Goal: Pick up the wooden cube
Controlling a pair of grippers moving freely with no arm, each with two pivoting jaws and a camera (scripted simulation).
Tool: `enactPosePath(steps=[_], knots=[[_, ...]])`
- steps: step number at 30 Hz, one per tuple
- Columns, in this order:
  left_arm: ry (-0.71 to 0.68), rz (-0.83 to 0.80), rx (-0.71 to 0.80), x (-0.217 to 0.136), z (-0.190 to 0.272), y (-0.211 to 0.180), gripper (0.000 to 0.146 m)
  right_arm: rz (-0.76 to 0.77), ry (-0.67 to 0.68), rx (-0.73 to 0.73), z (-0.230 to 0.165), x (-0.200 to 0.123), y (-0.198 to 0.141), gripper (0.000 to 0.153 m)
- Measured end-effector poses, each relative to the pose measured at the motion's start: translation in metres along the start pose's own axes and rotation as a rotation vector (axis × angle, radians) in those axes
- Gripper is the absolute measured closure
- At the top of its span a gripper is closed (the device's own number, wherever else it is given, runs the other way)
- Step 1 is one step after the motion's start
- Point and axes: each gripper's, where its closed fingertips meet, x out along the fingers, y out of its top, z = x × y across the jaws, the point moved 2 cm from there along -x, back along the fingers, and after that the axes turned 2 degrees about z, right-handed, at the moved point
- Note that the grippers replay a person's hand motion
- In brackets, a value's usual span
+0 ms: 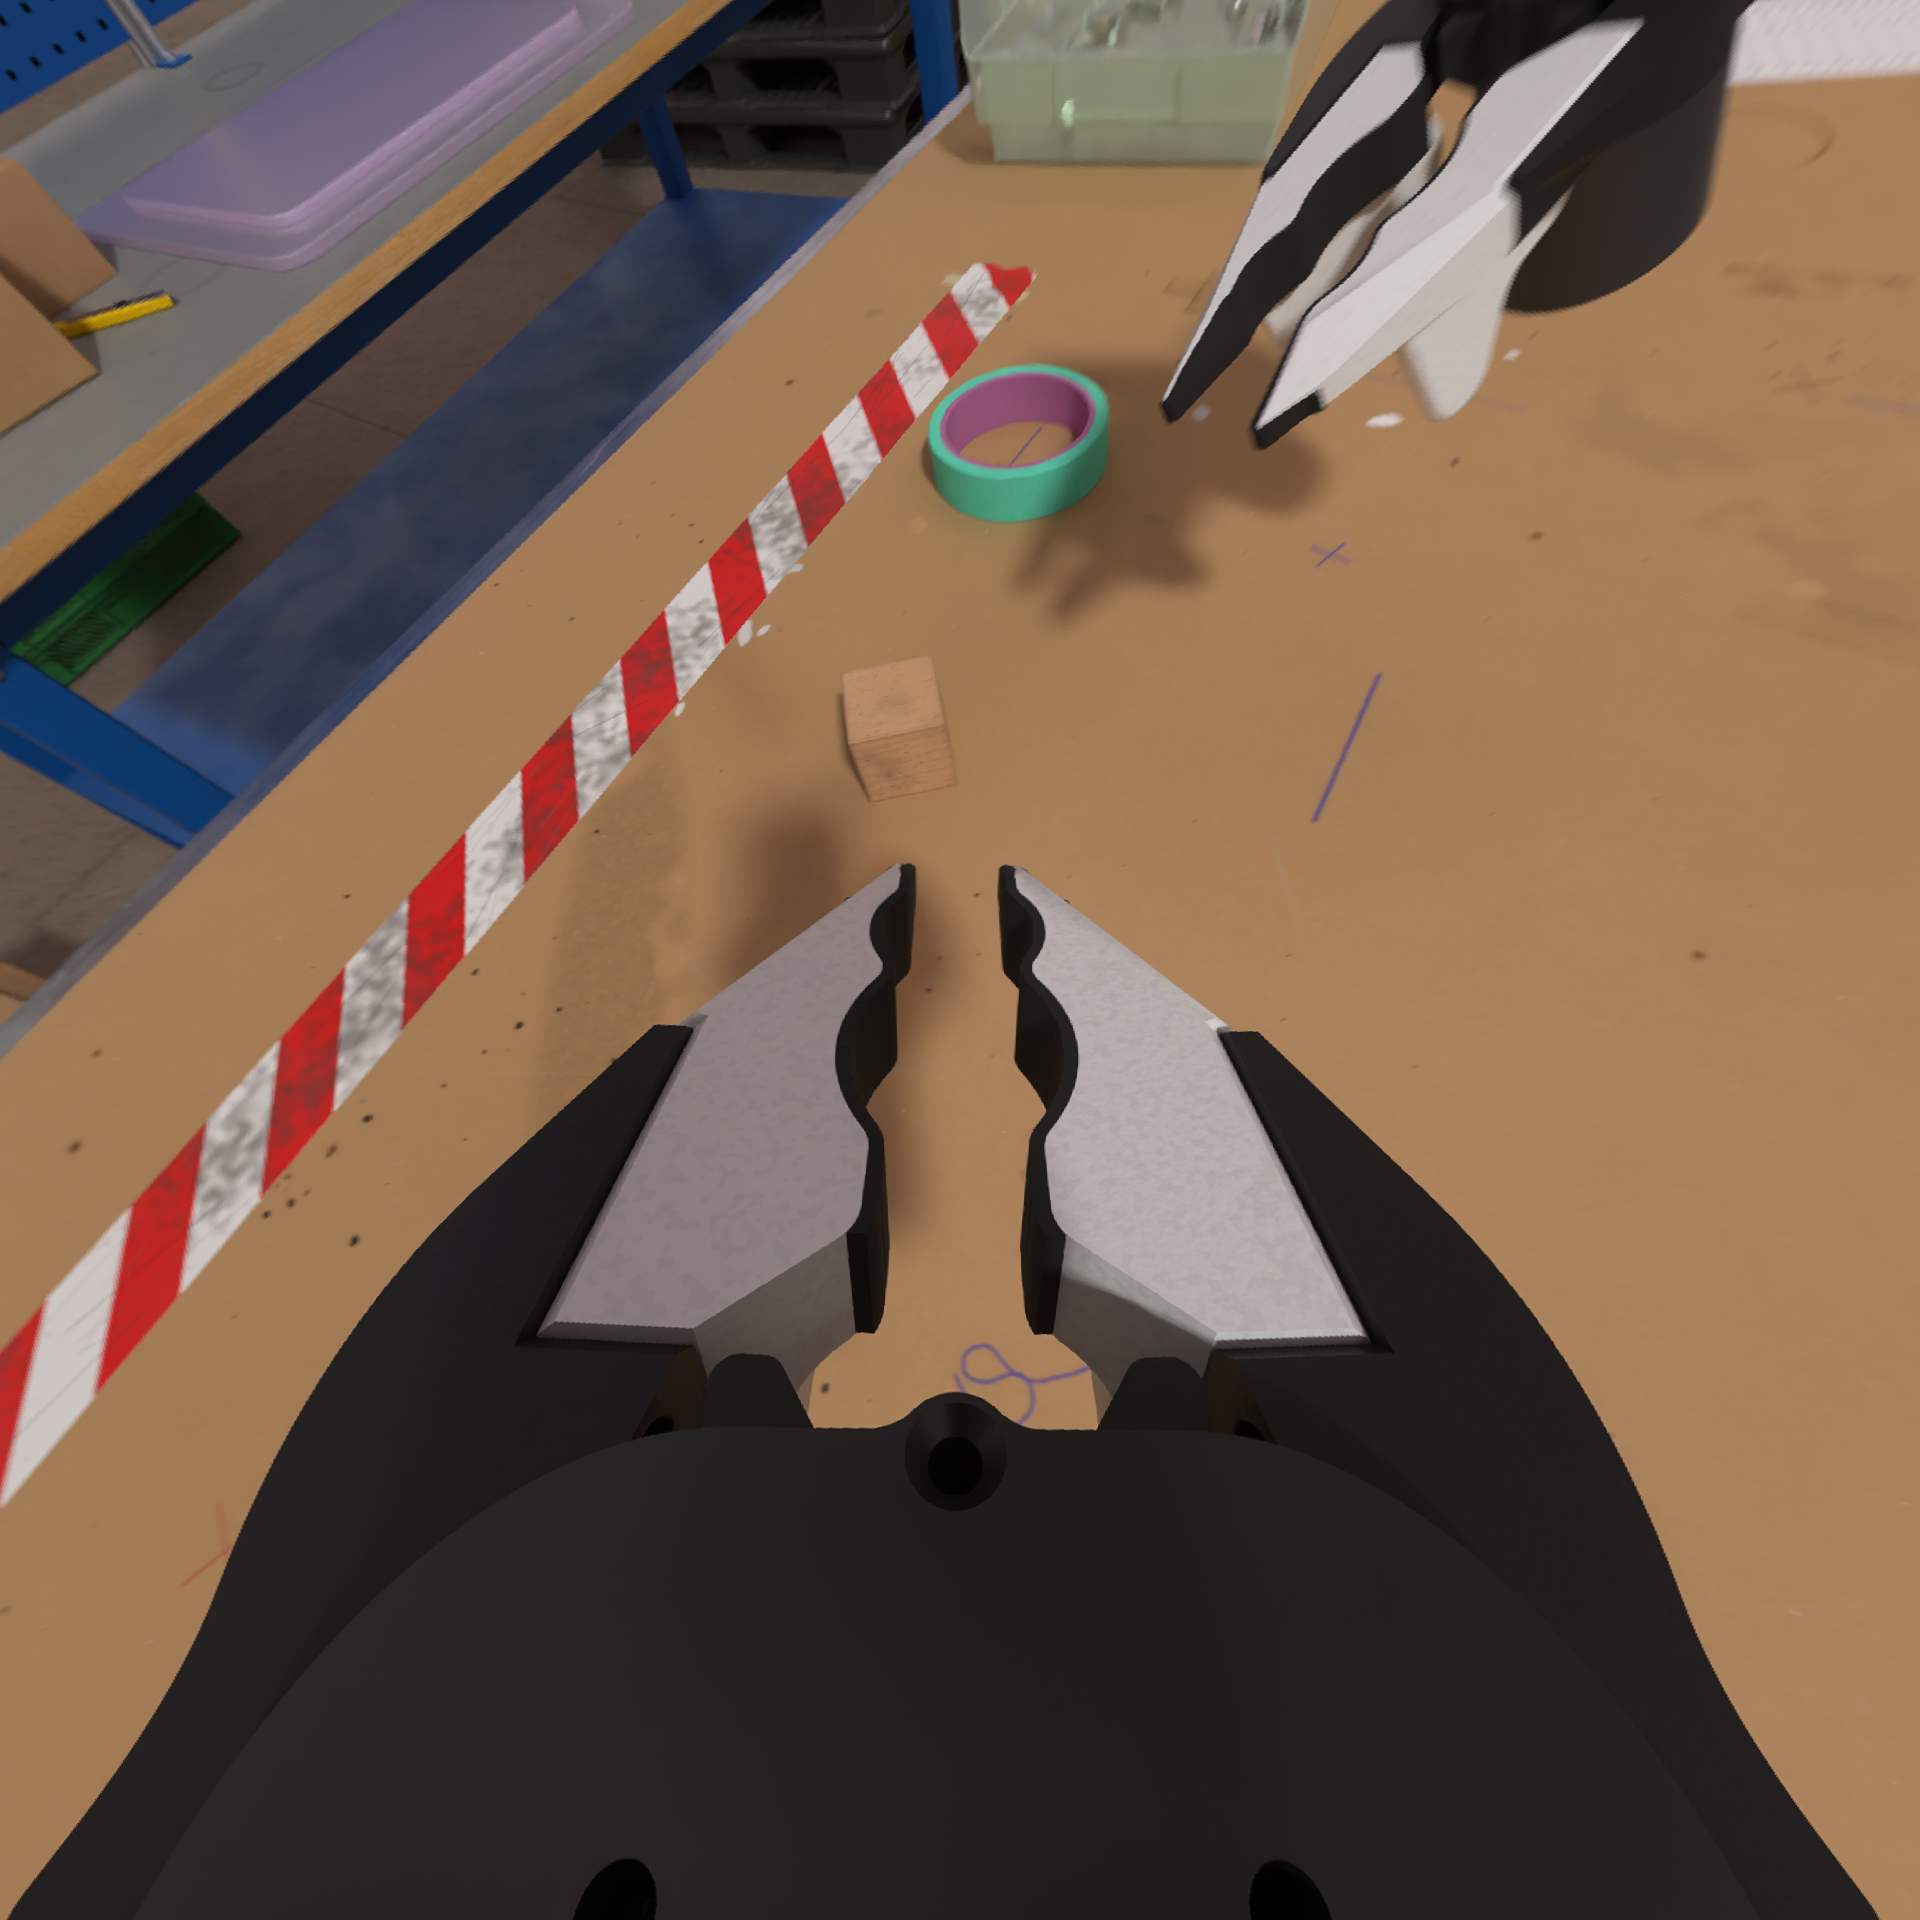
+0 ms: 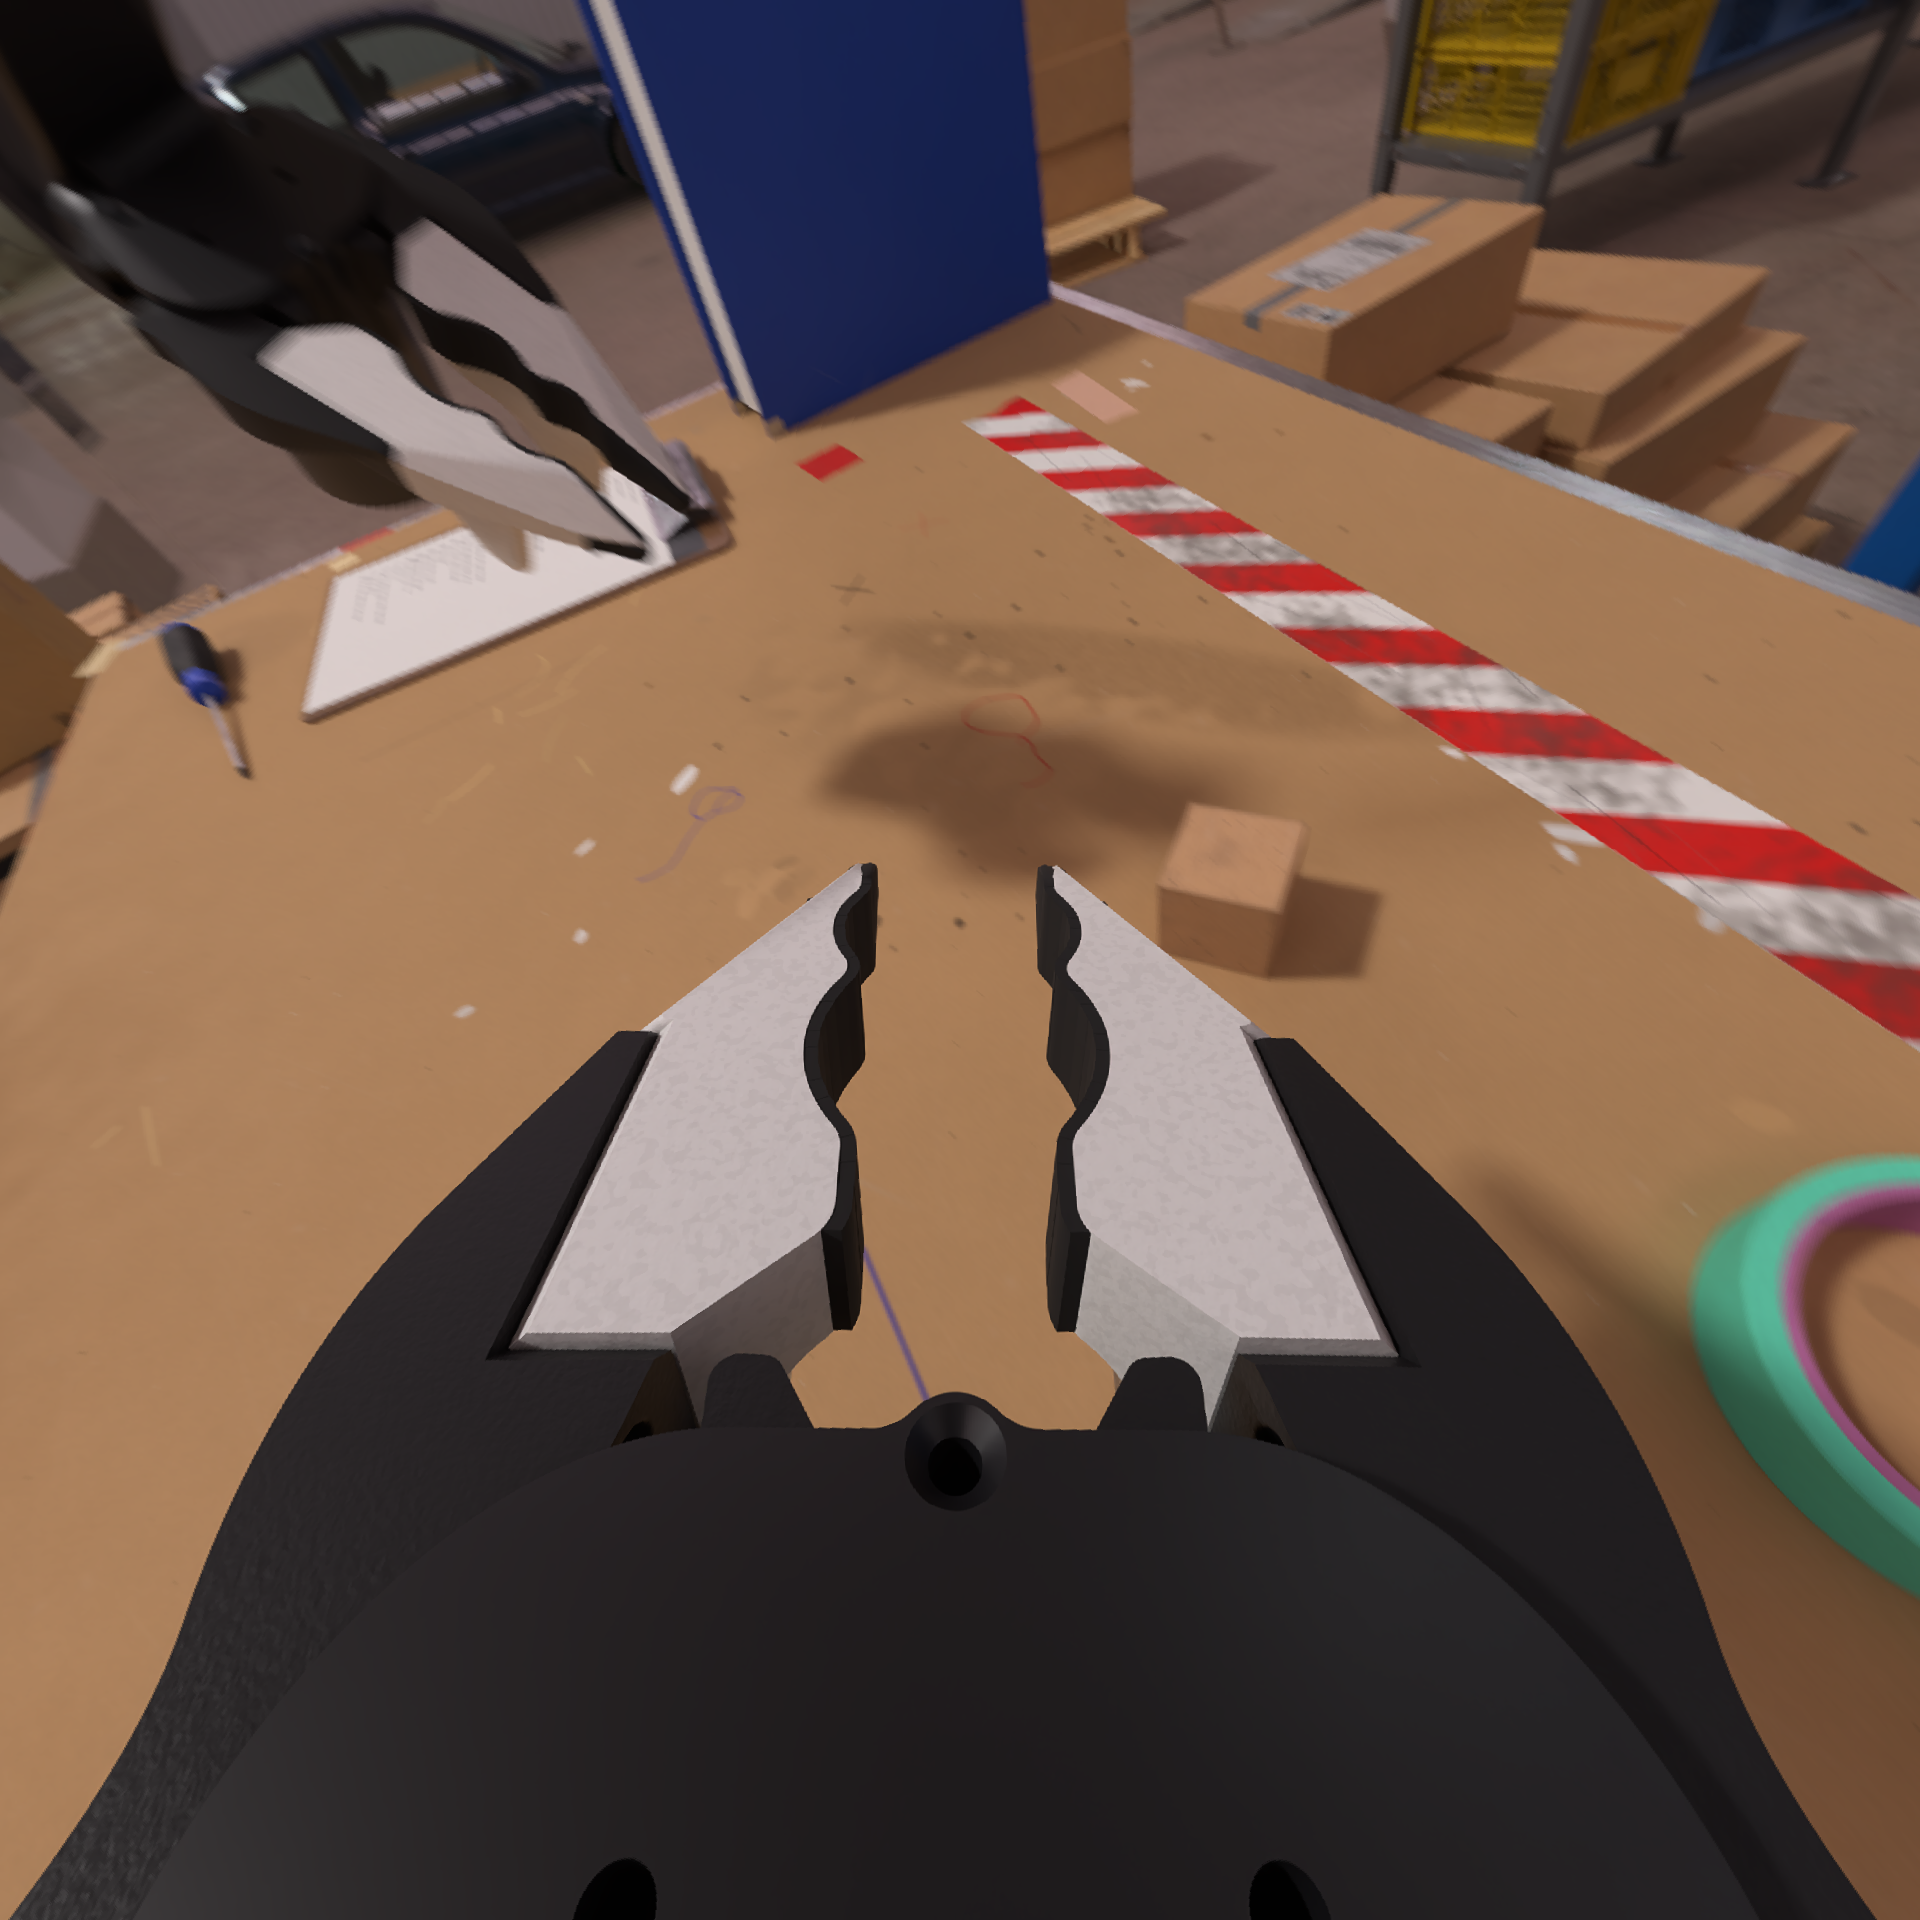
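Note:
The wooden cube (image 1: 898, 727) stands on the brown table, a short way ahead of my left gripper (image 1: 956, 878) and slightly left of its line. The left gripper is open and empty, its fingertips apart above the table. In the right wrist view the cube (image 2: 1232, 888) stands just right of my right gripper (image 2: 956, 878), beside the right fingertip and apart from it. The right gripper is open and empty. It also shows in the left wrist view (image 1: 1221, 416) at the upper right, above the table. The left gripper shows in the right wrist view (image 2: 649, 525) at the upper left.
A green tape roll (image 1: 1018, 442) lies beyond the cube; it also shows in the right wrist view (image 2: 1808, 1340). A red-white striped strip (image 1: 582, 727) runs along the table's left edge. A clipboard (image 2: 488, 603), a screwdriver (image 2: 203, 686), a blue panel (image 2: 842, 197) and a clear bin (image 1: 1122, 83) stand farther off.

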Motion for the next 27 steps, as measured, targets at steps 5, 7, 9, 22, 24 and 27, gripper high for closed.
enactPosePath(steps=[5, 7, 9, 22, 24, 27], knots=[[-0.061, 0.022, -0.059, -0.010, 0.013, 0.012, 0.111, -0.023, -0.087, 0.060, 0.032, -0.034, -0.013, 0.122], [-0.085, -0.013, -0.007, -0.001, 0.021, 0.018, 0.097, -0.005, -0.102, 0.074, 0.035, -0.052, -0.009, 0.122], [-0.099, -0.138, 0.106, 0.020, 0.026, 0.019, 0.090, 0.018, -0.112, 0.076, 0.034, -0.069, -0.001, 0.122], [0.059, -0.657, 0.062, 0.199, -0.009, -0.007, 0.103, 0.095, -0.108, -0.129, -0.006, -0.142, 0.037, 0.120], [0.089, -0.660, 0.002, 0.206, -0.017, -0.013, 0.103, 0.093, -0.090, -0.137, -0.007, -0.148, 0.033, 0.120], [0.117, -0.701, -0.049, 0.209, -0.025, -0.019, 0.101, 0.089, -0.088, -0.140, -0.001, -0.155, 0.028, 0.120]])
